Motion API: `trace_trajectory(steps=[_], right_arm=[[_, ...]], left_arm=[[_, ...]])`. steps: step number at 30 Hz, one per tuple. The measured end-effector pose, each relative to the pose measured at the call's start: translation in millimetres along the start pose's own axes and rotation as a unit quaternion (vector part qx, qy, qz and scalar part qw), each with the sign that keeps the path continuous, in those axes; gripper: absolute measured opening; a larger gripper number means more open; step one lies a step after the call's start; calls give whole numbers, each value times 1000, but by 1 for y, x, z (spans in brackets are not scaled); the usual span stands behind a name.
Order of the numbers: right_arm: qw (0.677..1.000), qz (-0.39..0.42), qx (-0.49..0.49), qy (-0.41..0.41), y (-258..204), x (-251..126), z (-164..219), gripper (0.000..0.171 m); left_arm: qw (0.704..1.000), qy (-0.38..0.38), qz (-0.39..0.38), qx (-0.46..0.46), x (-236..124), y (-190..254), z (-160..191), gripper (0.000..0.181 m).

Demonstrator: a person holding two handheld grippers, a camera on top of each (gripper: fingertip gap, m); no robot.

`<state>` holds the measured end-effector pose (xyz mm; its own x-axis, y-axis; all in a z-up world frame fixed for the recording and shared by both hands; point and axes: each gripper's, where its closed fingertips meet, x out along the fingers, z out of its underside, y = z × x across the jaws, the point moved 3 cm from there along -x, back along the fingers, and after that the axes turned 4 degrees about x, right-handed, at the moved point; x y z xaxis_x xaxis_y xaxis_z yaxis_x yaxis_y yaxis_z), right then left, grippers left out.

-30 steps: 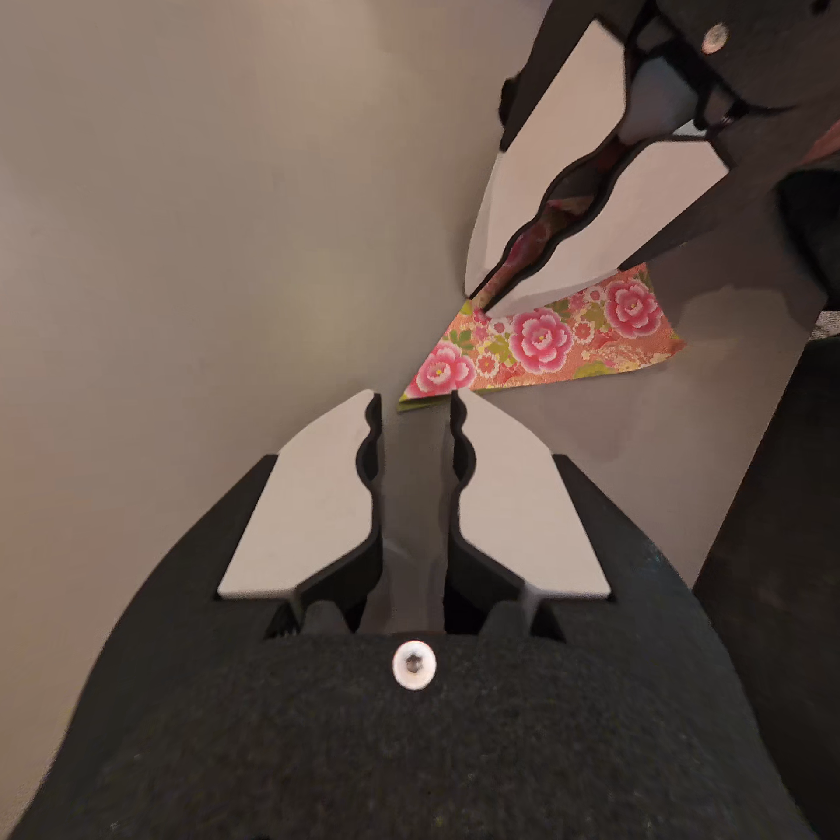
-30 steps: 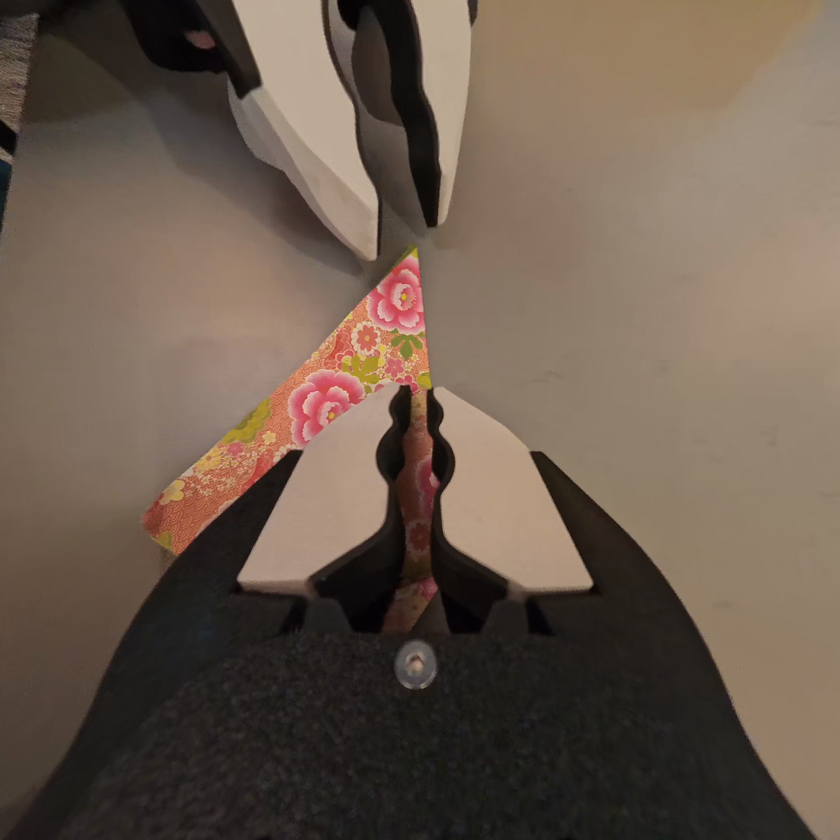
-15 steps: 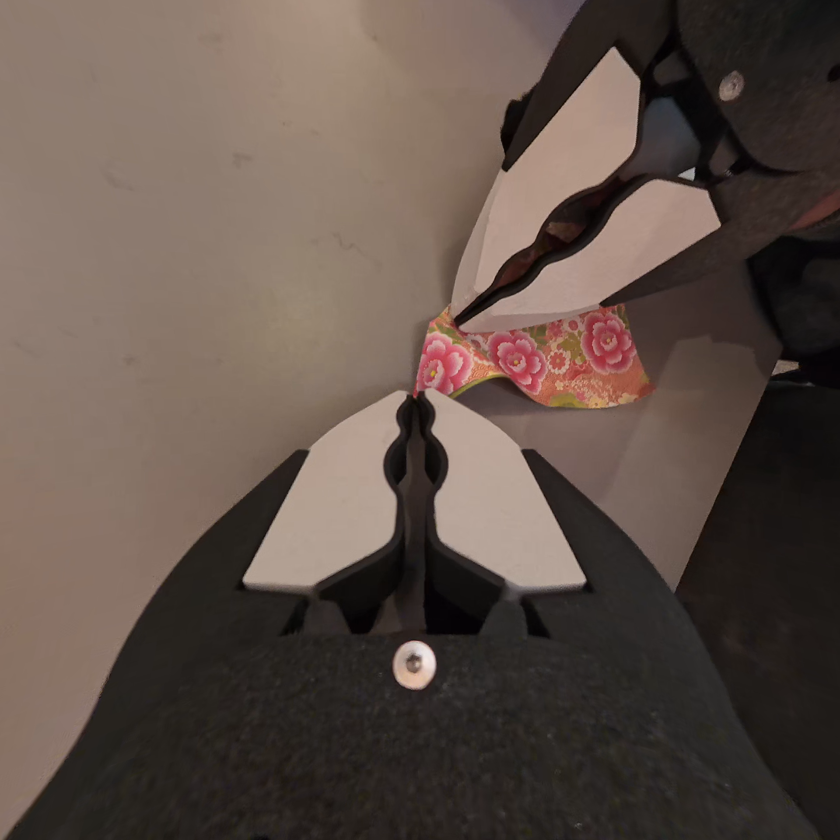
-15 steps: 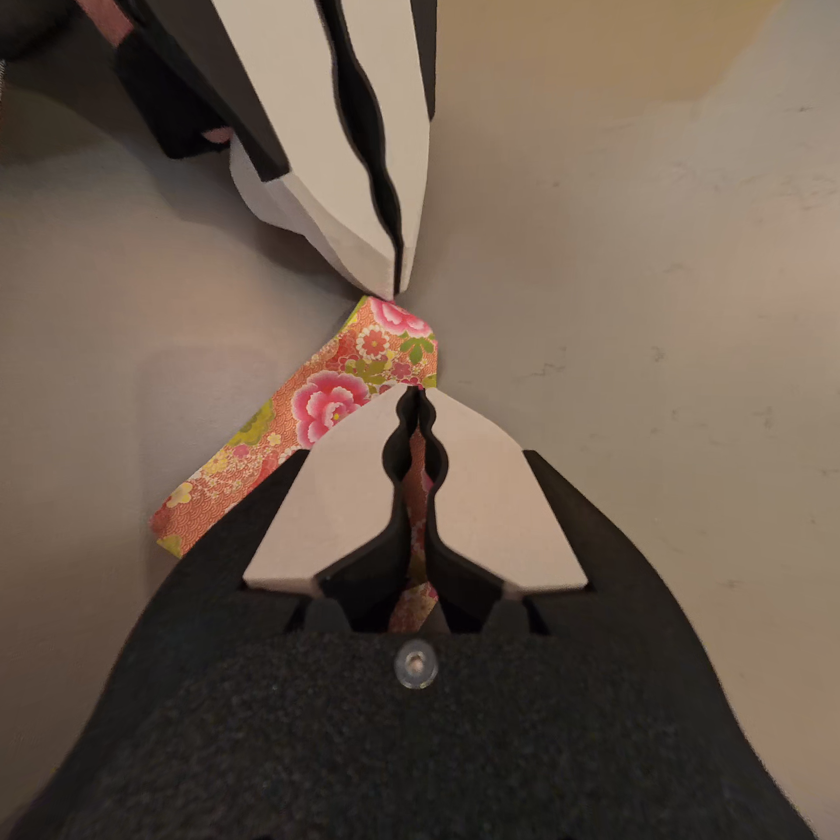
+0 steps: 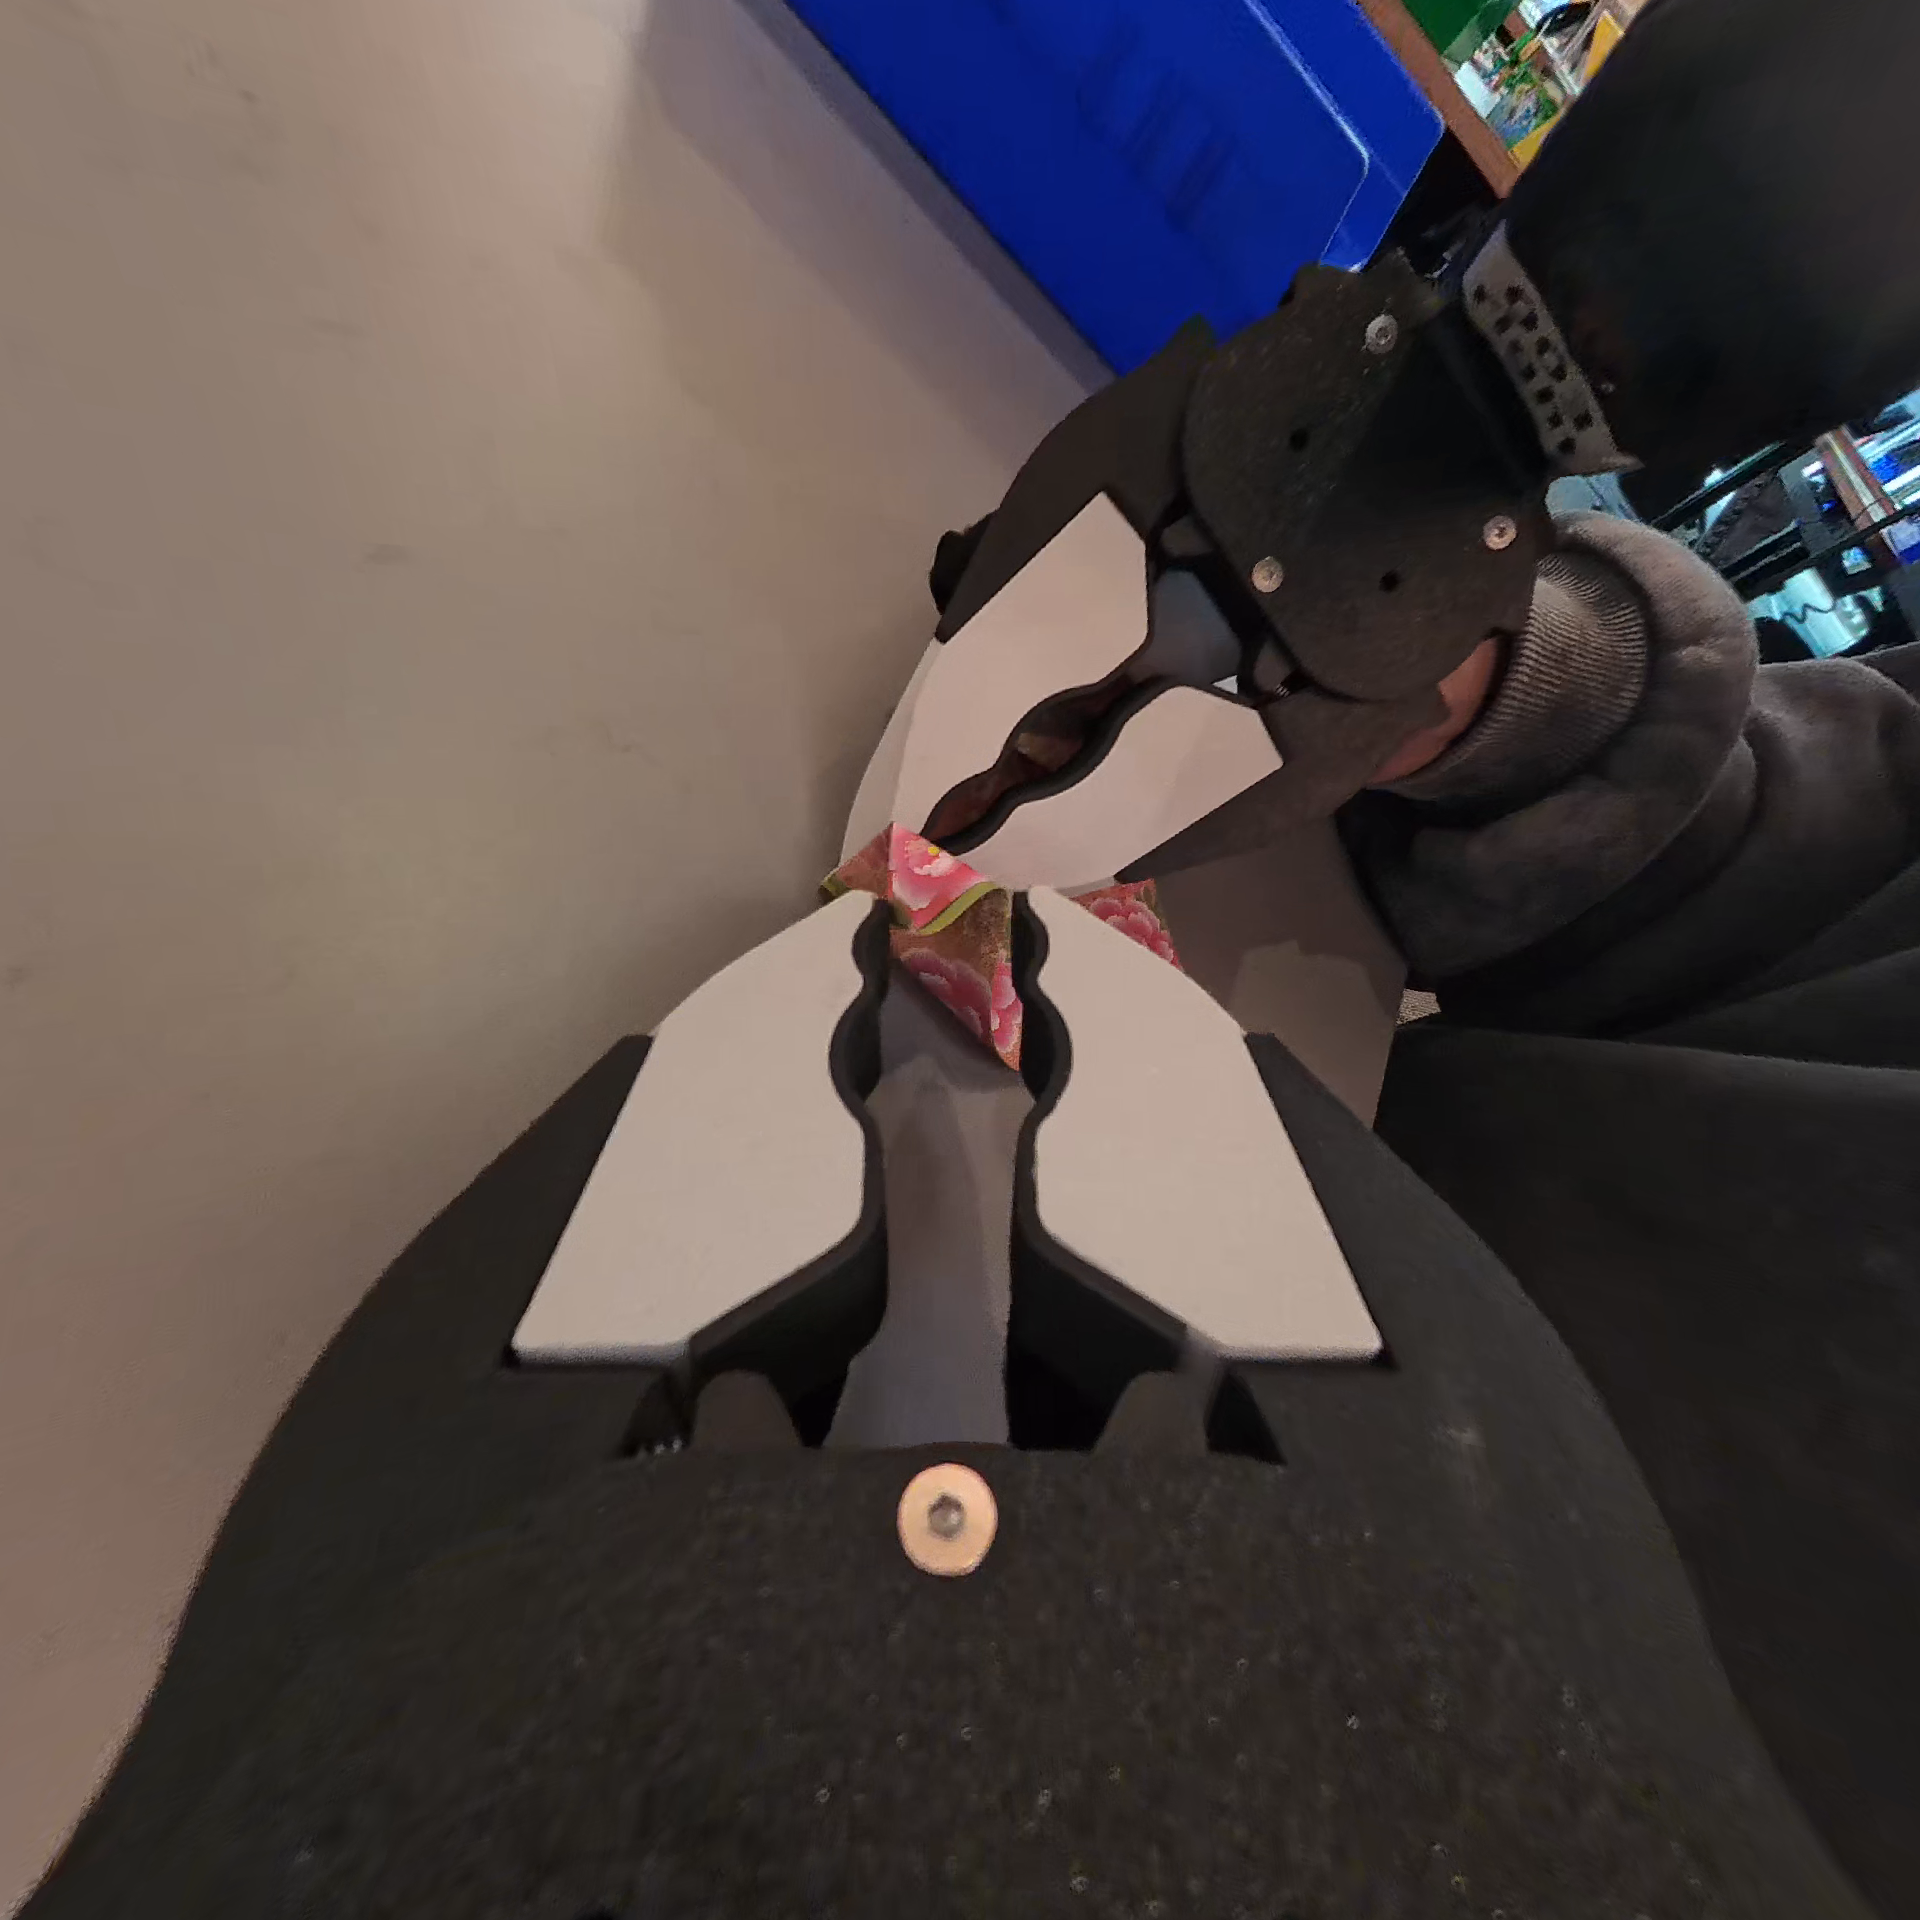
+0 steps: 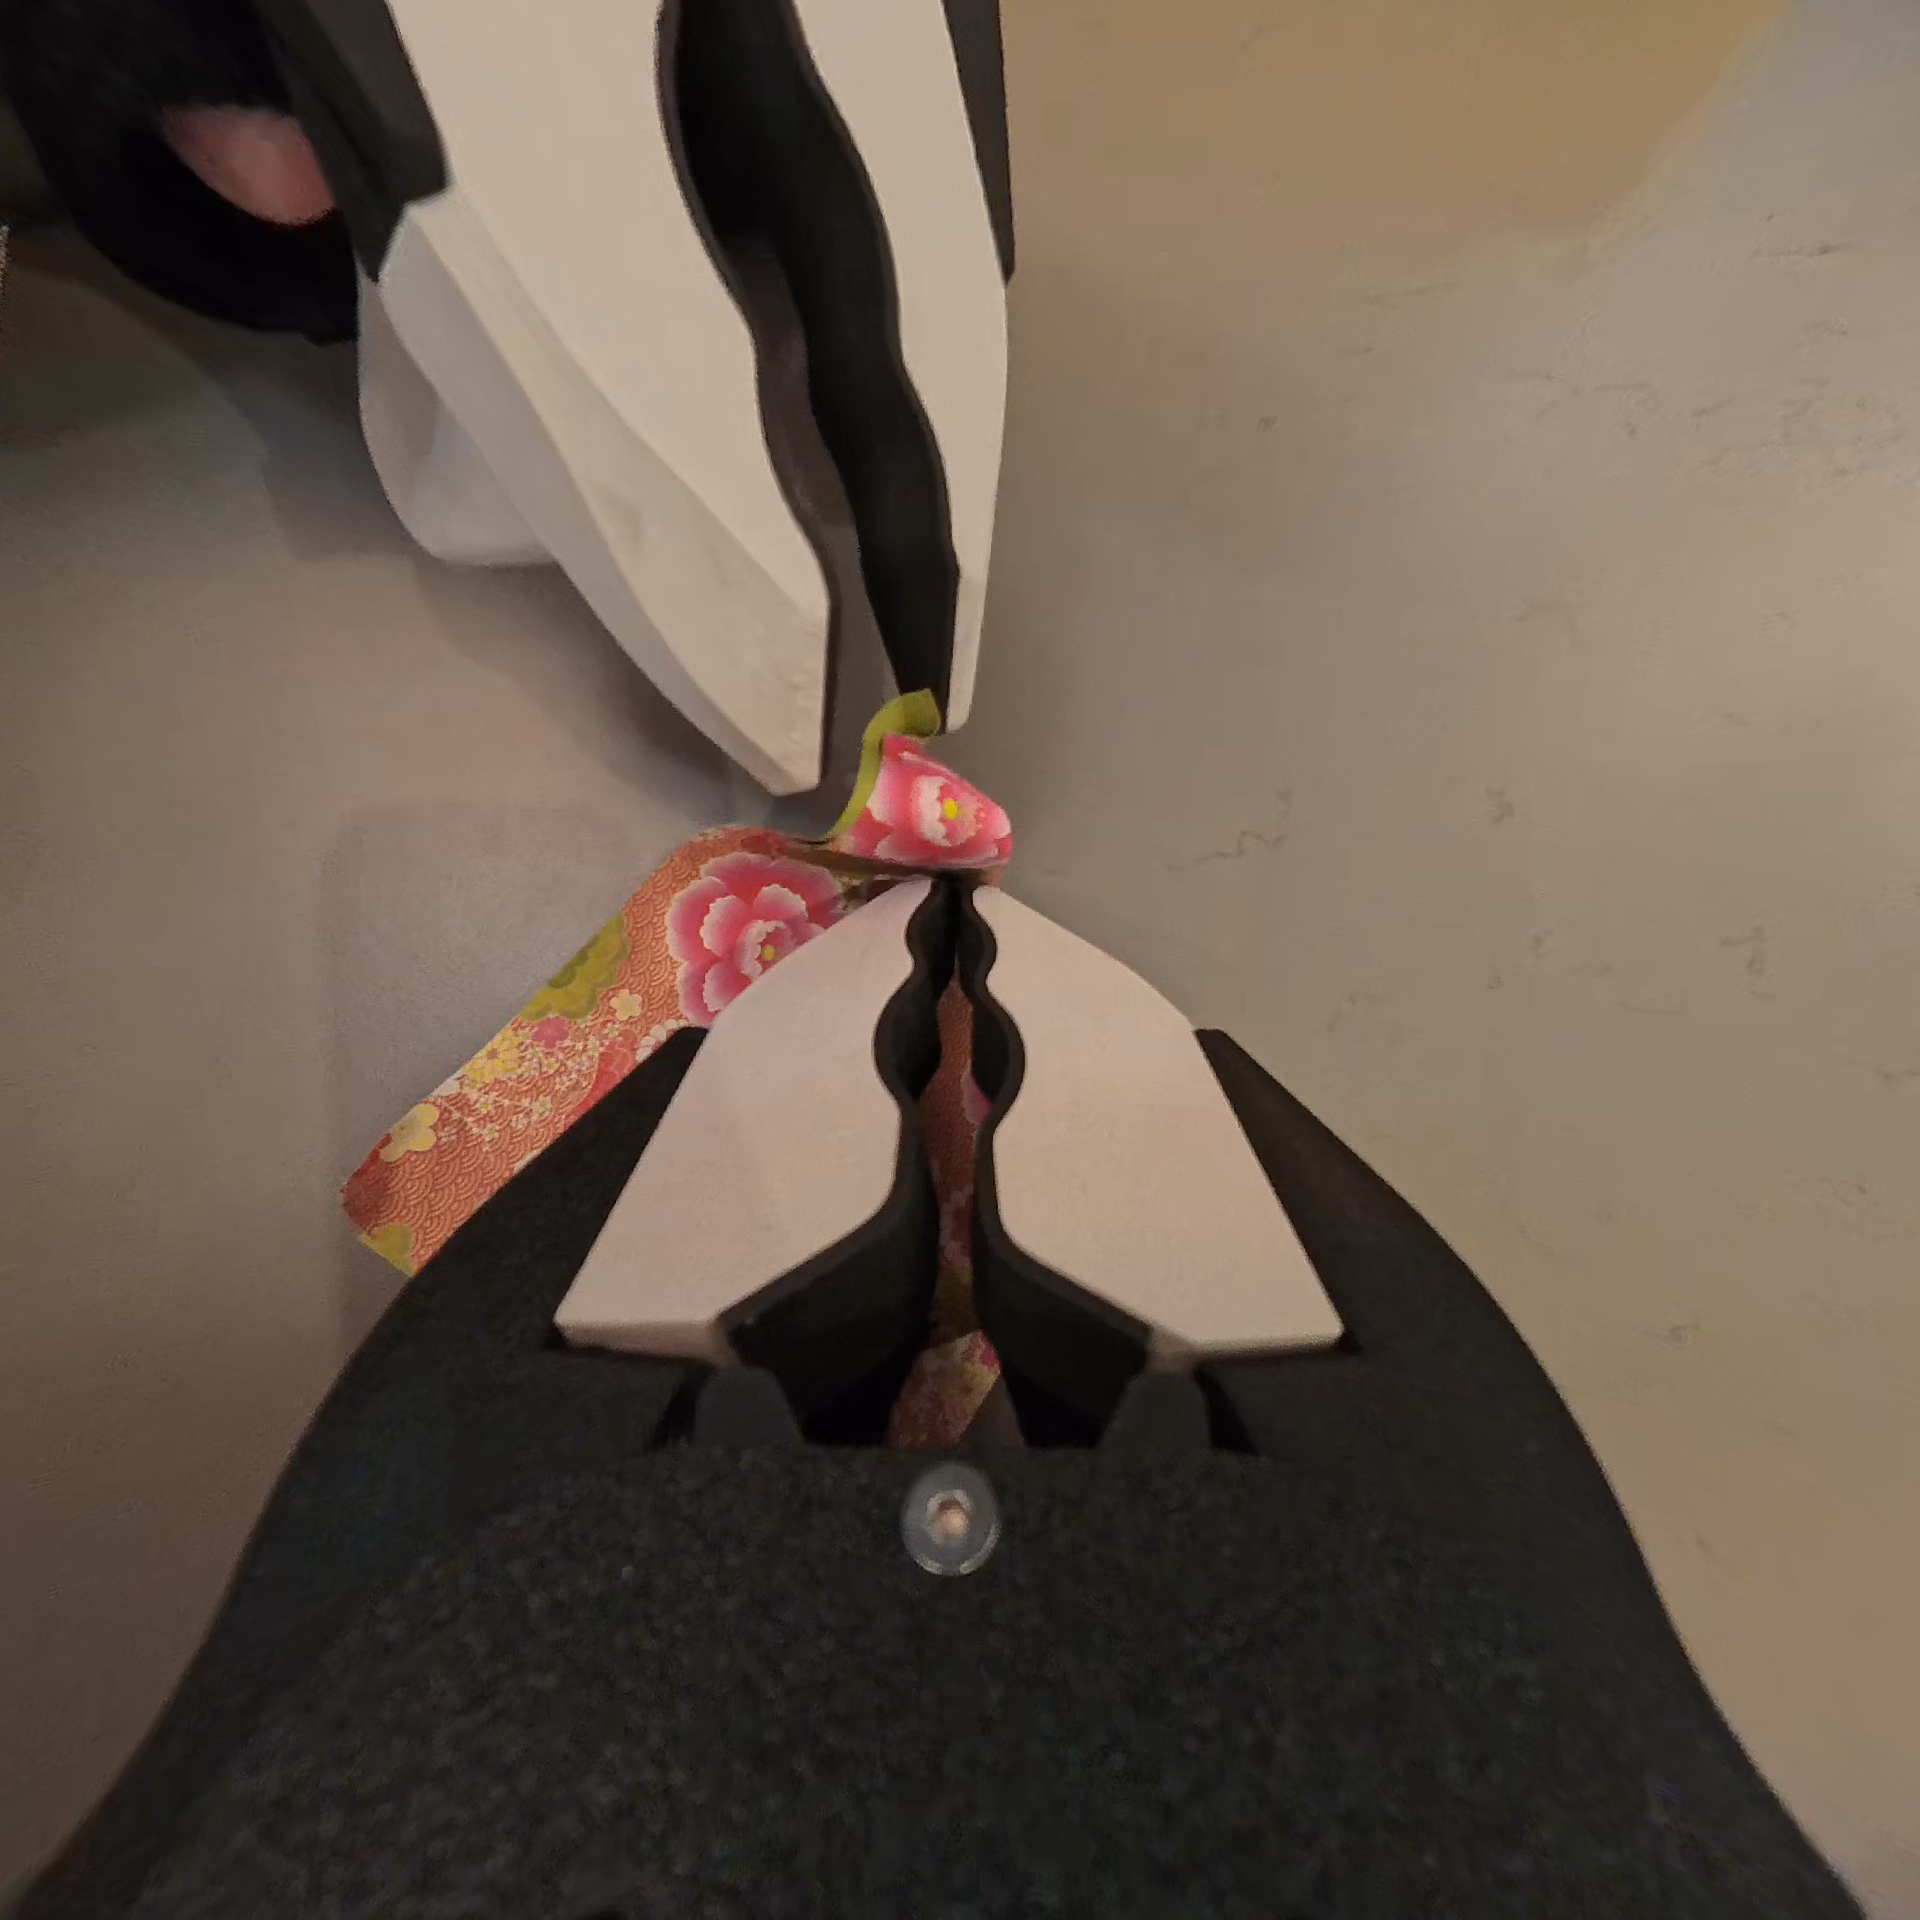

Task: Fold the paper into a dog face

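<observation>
- Beige table [image 5: 364,623]: one surface, on which the fold is best pressed flat before release
- Grippers, two counted: the right gripper [image 6: 951,894] is clamped on the paper; the left gripper [image 5: 951,920] is parted, its tips around the bent corner
- Floral paper [image 6: 727,925]: one sheet, held at centre, its corner curled at 12 o'clock; the curl should be eased over and creased squarely

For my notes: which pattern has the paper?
Pink flowers on orange paper, green accents; right wrist view.
</observation>
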<state>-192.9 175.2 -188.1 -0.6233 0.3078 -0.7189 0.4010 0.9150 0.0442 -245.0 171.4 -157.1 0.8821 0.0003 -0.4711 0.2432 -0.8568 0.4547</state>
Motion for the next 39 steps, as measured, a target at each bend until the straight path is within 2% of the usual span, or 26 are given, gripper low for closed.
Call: trace_trajectory(steps=[1,5,9,11,13,17,20,29,33,39], right_arm=[[1000,0,0,0,0,0,0,0],[1000,-1,1,0,0,0,0,0],[1000,-3,3,0,0,0,0,0],[1000,-3,3,0,0,0,0,0],[1000,-3,4,-1,1,0,0,0],[1000,-4,17,0,3,0,0,8],[1000,-17,9,-2,1,-1,1,6],[999,-54,-11,-2,-11,-4,2,12],[999,-38,-6,-4,-7,-3,3,2],[999,-32,-14,-2,-6,-2,3,1]], left_arm=[[1000,-4,5,-2,2,1,1,23],[1000,-23,6,1,10,2,6,34],[998,-46,-29,26,13,-7,7,33],[995,-62,-55,51,15,-12,8,25],[991,-85,-66,84,16,-11,11,1],[966,-118,-114,200,16,-2,15,0],[939,-148,-138,277,19,2,19,0],[923,-151,-131,329,17,0,18,0],[914,-152,-131,353,18,2,19,0],[877,-153,-138,434,16,8,26,0]])
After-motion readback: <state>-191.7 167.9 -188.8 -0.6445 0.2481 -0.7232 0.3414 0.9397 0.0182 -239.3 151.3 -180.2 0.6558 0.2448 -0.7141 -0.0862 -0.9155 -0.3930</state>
